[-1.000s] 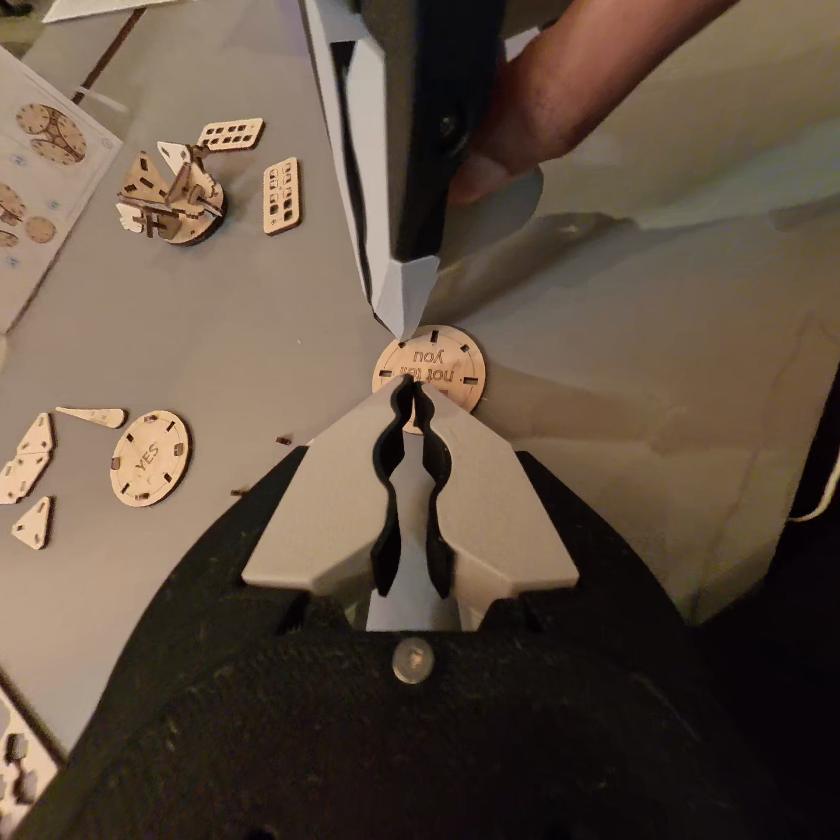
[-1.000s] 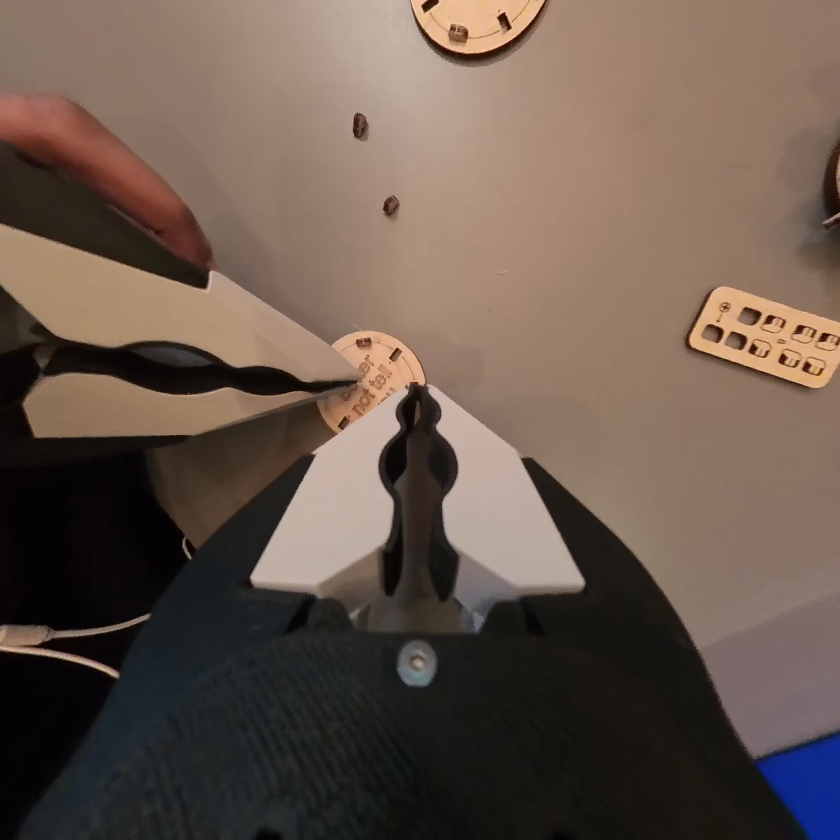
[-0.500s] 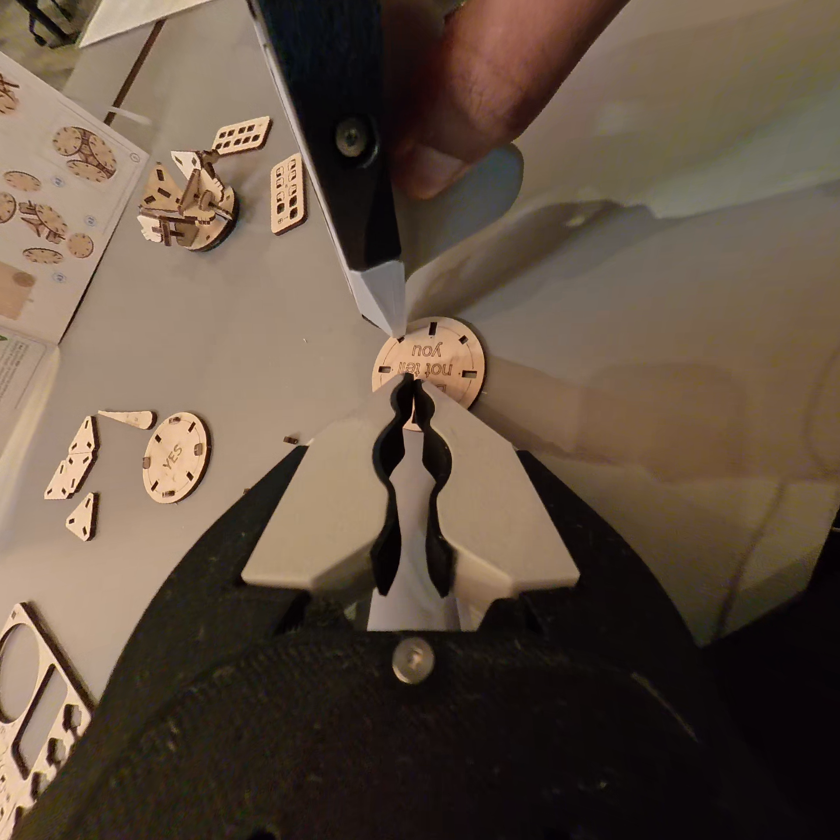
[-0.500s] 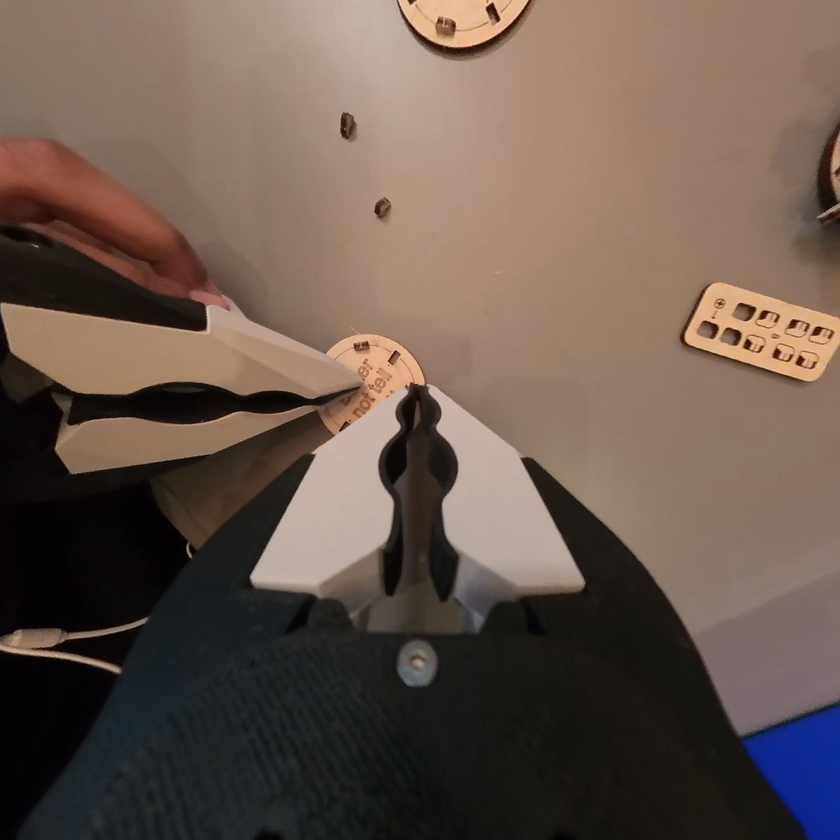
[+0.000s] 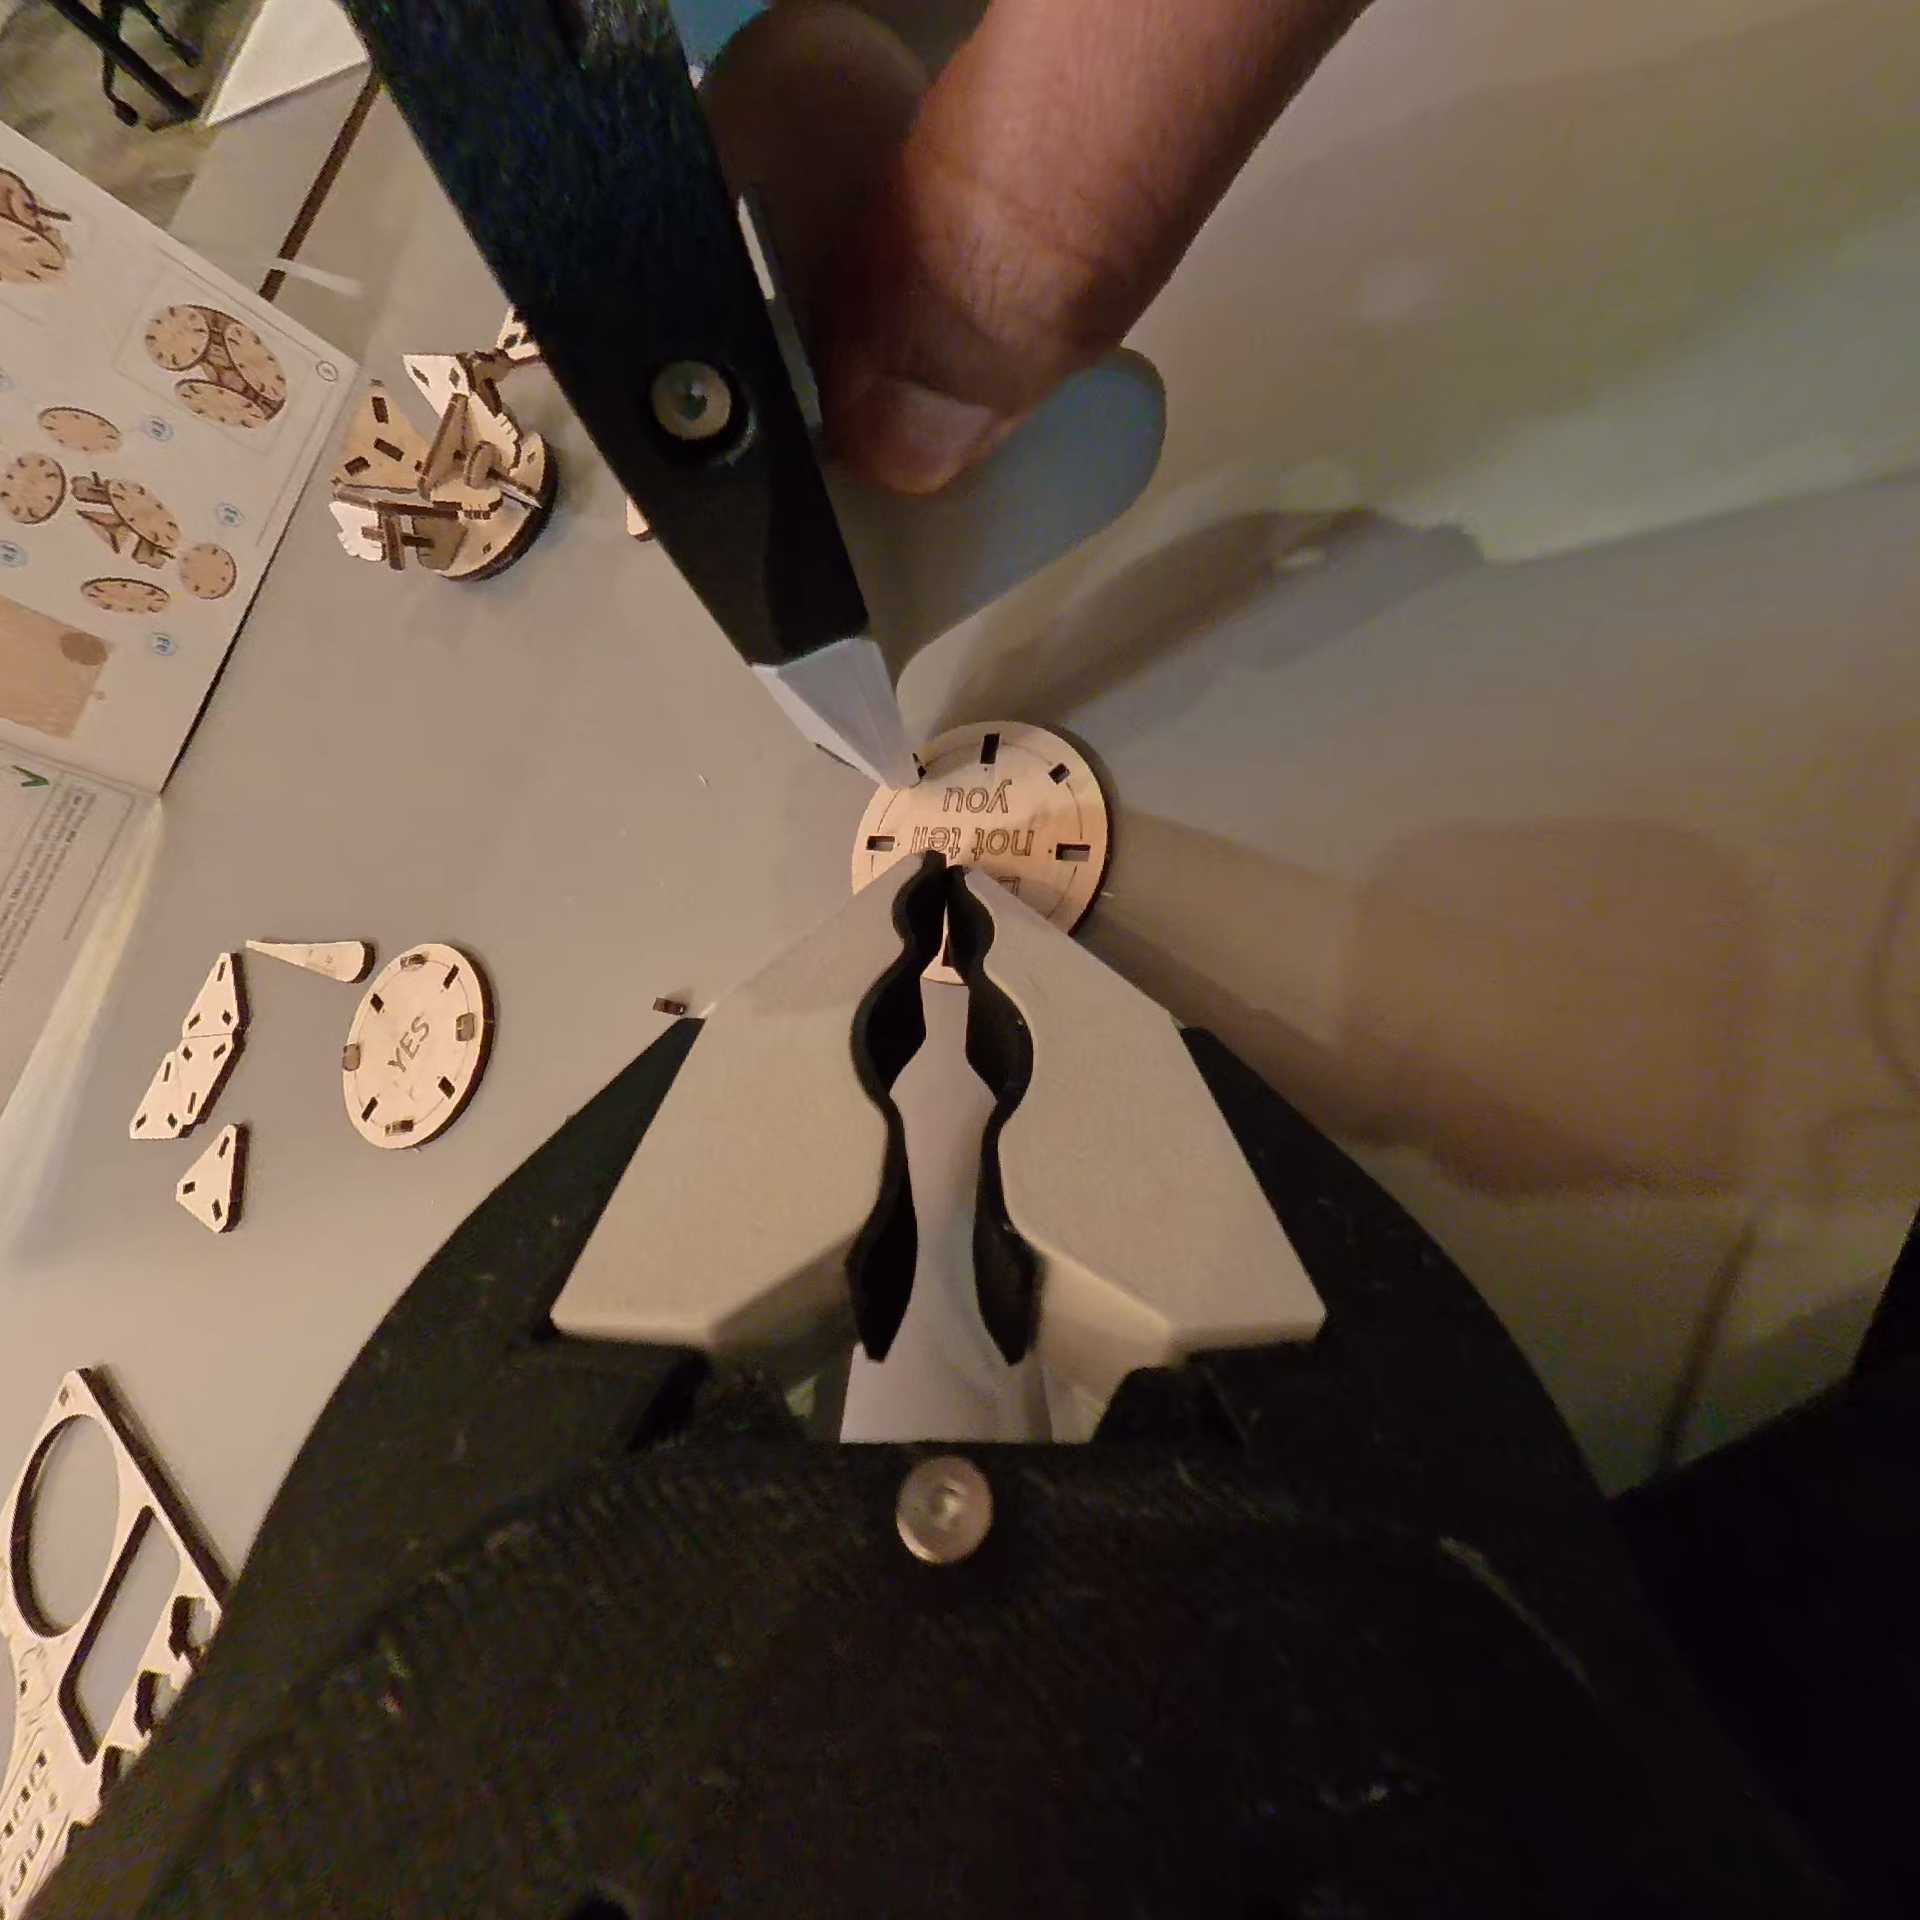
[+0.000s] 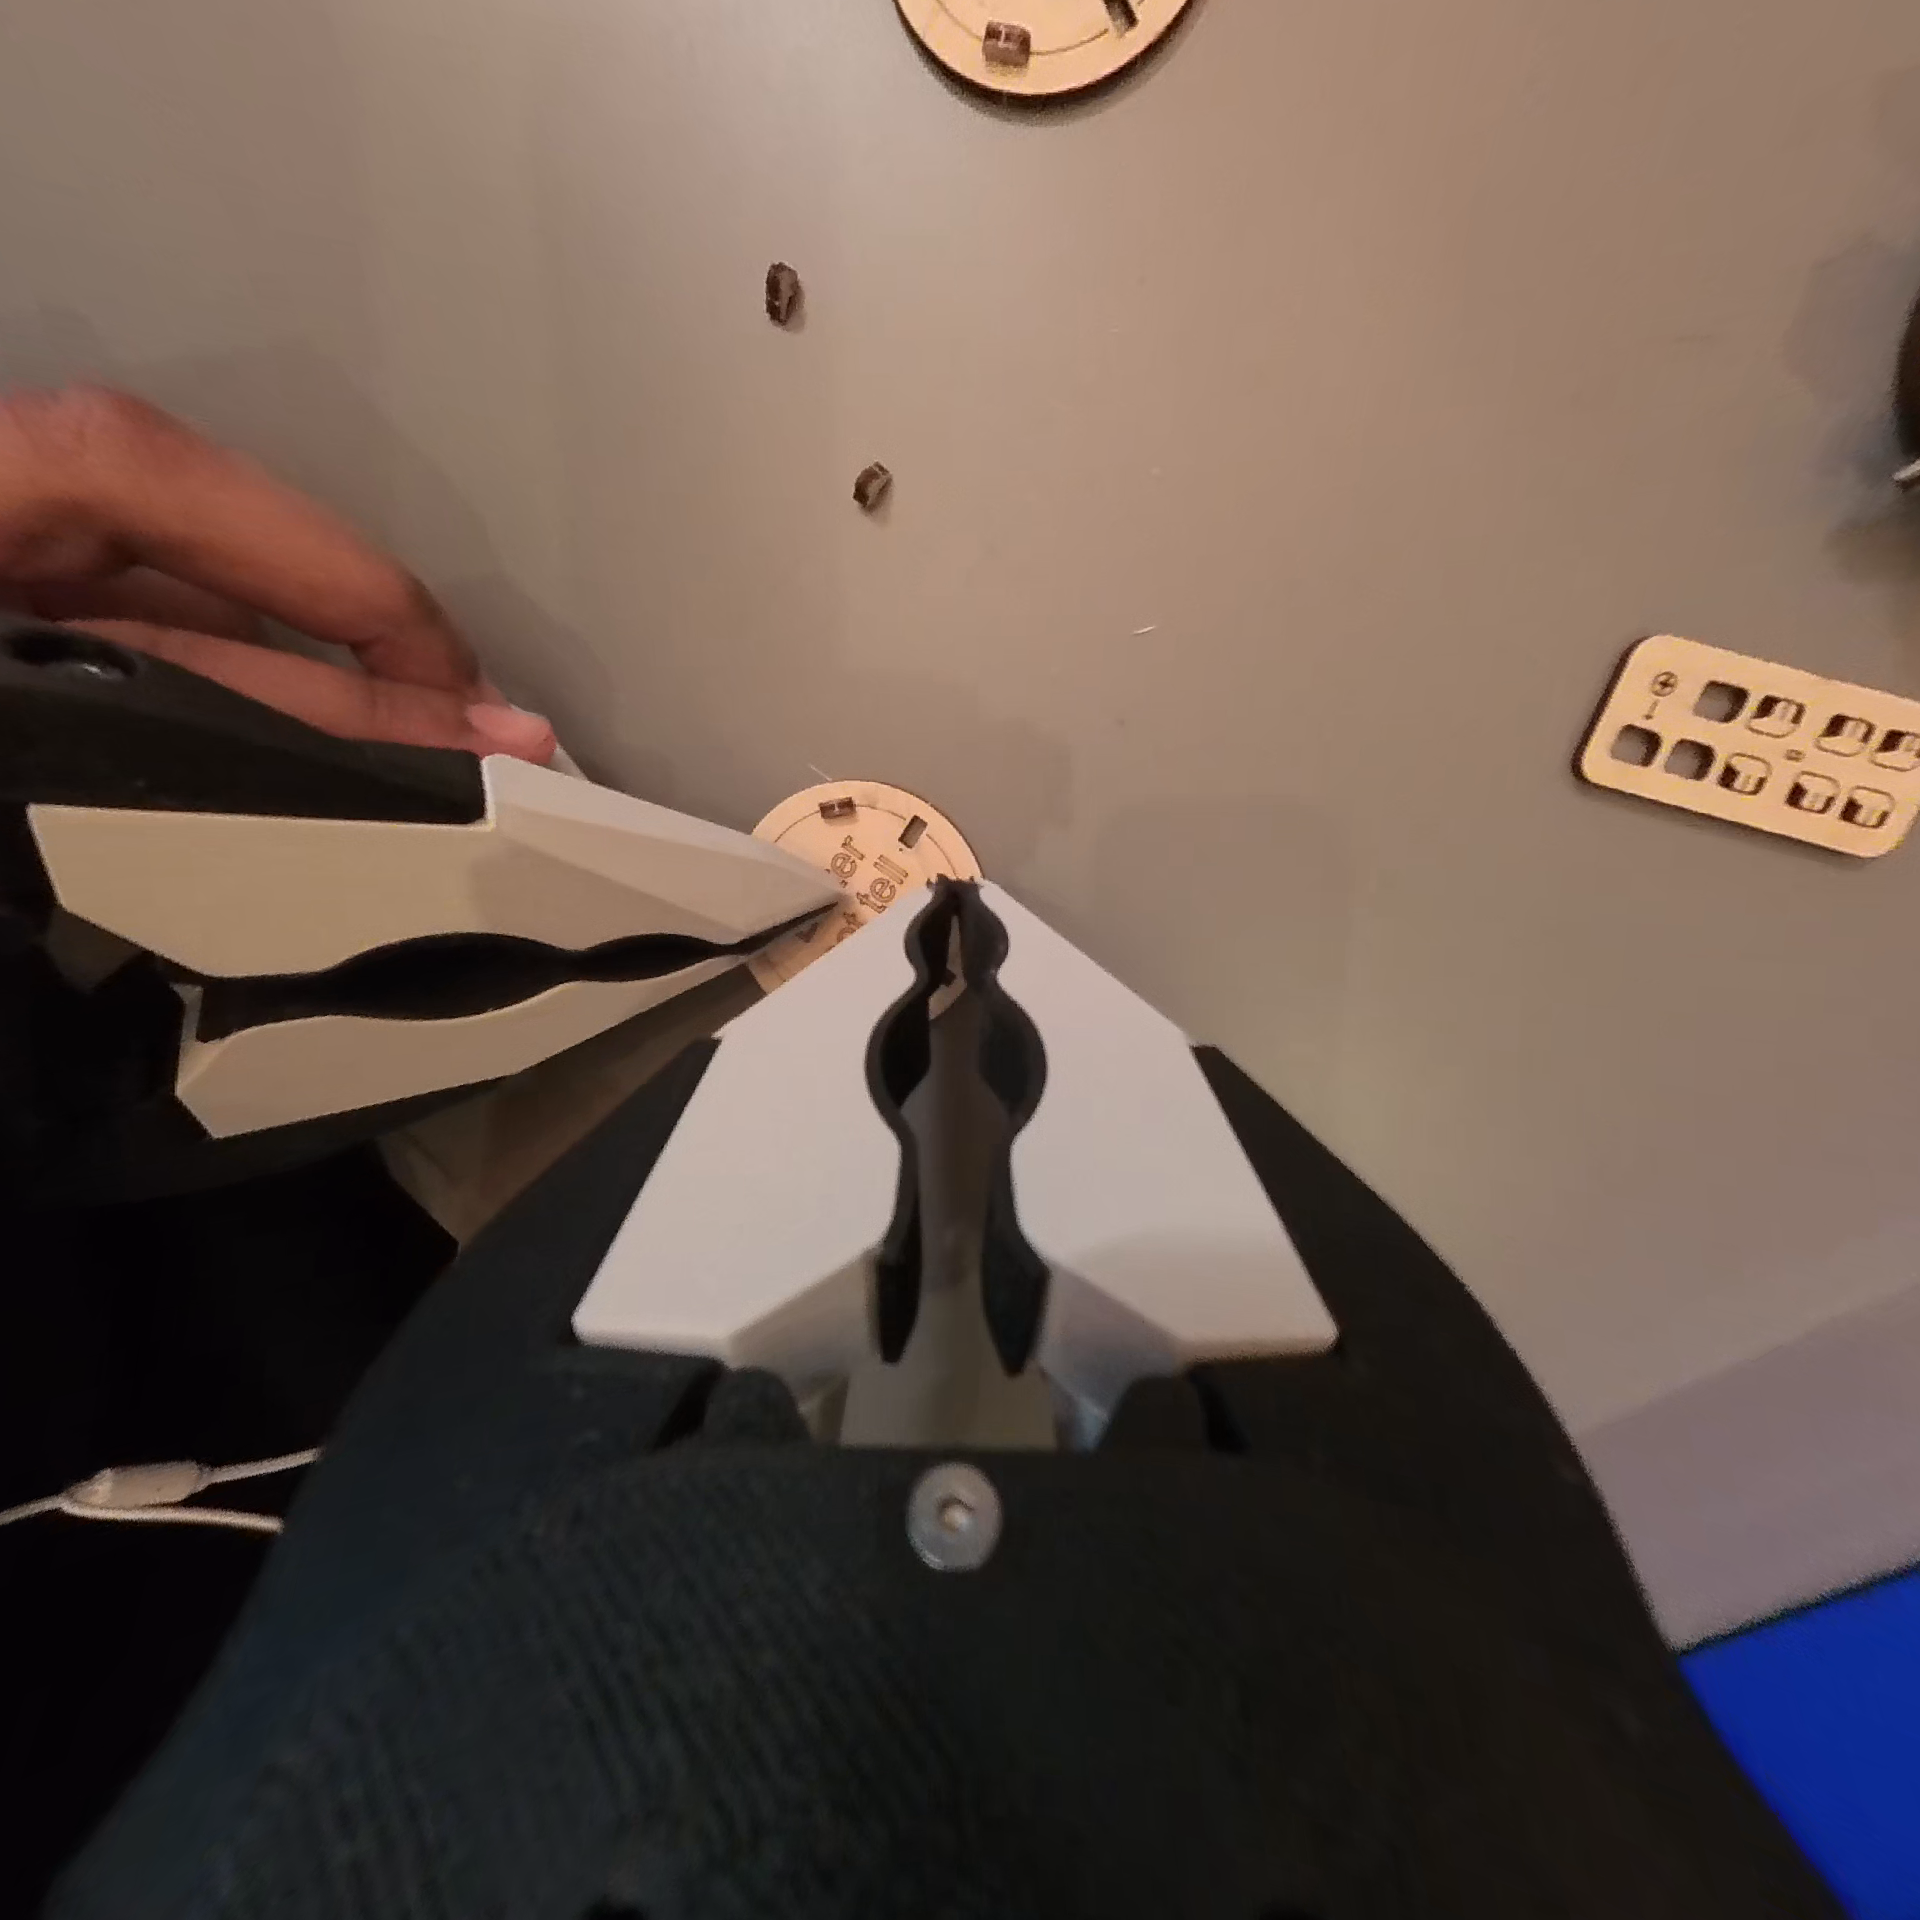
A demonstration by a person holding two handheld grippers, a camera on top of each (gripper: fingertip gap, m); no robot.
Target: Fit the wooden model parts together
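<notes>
A round wooden disc [image 5: 1029,821] with engraved writing and slots around its rim lies flat on the grey table [image 5: 520,831]. My left gripper [image 5: 940,878] is shut, and its tips rest on the disc's near part. My right gripper [image 5: 891,771] comes in from above in the left wrist view, with its tip at a slot on the disc's far left rim. In the right wrist view my right gripper [image 6: 954,888] is shut over the same disc [image 6: 883,831]. The left gripper [image 6: 816,920] reaches in from the left, also shut on nothing.
A second engraved disc [image 5: 416,1044], triangular wooden pieces [image 5: 203,1049], a half-built wooden model [image 5: 447,488], an instruction sheet [image 5: 135,468] and a cut-out wooden sheet [image 5: 73,1538] lie to the left. A slotted wooden plate [image 6: 1756,743] and small dark bits [image 6: 871,485] lie nearby. My two grippers' fingertips are within a few centimetres of each other.
The right gripper has tilted and swung over the disc, its tip staying at the rim. The left gripper has tilted a little. Both stay shut, and the disc has not moved.
</notes>
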